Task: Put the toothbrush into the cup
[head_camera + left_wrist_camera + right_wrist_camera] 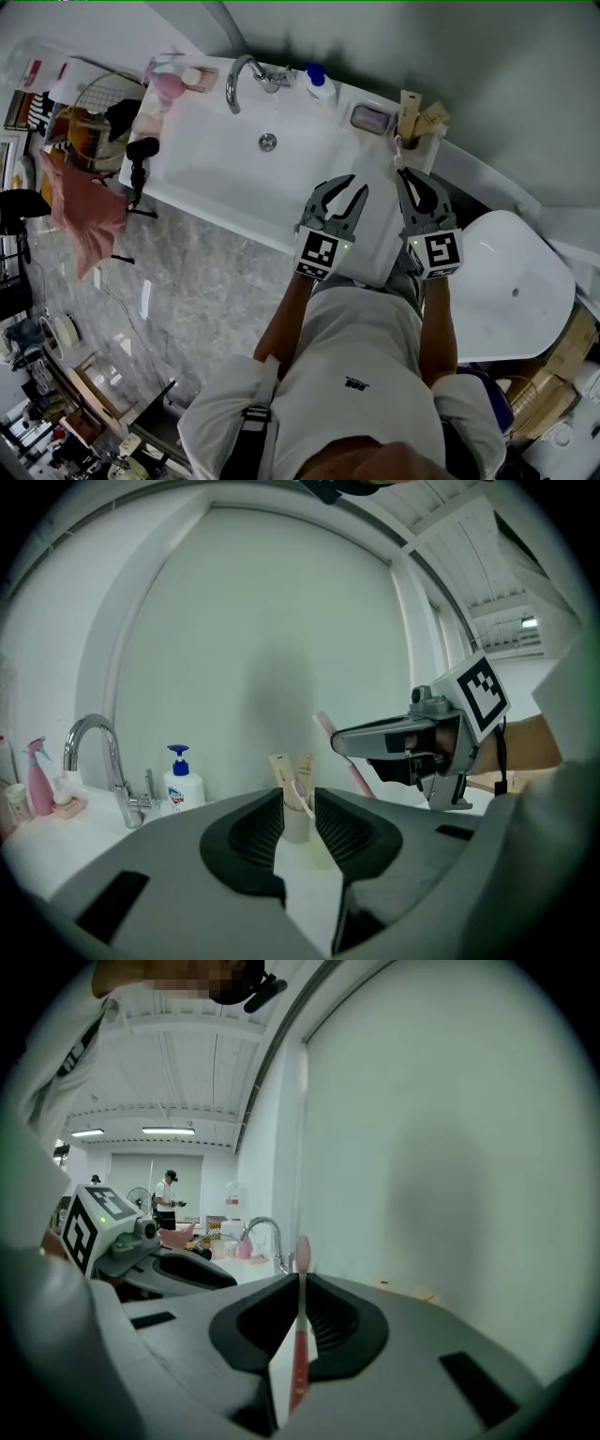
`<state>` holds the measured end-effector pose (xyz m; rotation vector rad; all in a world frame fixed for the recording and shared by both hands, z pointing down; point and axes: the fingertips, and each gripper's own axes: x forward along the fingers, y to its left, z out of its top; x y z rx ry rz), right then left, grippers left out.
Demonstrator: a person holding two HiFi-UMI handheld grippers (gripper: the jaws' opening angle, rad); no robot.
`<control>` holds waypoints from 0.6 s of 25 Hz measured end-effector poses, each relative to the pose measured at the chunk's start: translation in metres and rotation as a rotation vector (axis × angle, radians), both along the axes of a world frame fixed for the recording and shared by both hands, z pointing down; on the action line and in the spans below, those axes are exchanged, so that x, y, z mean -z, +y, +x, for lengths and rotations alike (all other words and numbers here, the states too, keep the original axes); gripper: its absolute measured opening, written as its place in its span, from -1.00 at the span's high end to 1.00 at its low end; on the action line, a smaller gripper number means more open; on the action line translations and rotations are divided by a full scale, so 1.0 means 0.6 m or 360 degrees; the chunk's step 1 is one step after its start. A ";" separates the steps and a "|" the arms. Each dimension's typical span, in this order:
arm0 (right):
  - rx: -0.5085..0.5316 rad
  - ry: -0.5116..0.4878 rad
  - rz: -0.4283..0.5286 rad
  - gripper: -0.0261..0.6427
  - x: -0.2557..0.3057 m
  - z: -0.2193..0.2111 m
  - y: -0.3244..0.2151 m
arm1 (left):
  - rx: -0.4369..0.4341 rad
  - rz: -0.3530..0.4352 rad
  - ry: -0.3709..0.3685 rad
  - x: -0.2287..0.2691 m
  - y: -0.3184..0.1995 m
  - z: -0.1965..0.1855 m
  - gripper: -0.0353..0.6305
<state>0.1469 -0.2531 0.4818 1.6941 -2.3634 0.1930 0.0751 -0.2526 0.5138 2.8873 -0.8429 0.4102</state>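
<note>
slim pink toothbrush (300, 1335); upright; clamped between right gripper (298, 1321) jaws

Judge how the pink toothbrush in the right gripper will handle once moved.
The toothbrush is thin and long, so it is probably light and fairly stiff. Pinched only between the pads of the right gripper, its smooth-looking handle may pivot or slip if bumped.

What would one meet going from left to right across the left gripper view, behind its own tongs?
A pink spray bottle → curved chrome tap → white soap bottle with blue pump → pale cup holding beige tubes → pink toothbrush, clamped in the right tongs.
</note>
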 end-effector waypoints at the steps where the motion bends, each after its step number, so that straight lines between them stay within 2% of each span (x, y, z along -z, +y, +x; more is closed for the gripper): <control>1: -0.0007 -0.0012 0.0016 0.78 0.003 0.005 -0.002 | 0.0000 0.0002 0.0004 0.001 -0.001 0.004 0.59; 15: -0.0074 -0.0194 0.0149 0.78 0.020 0.057 -0.027 | 0.0004 0.0035 0.0013 0.002 -0.023 0.053 0.59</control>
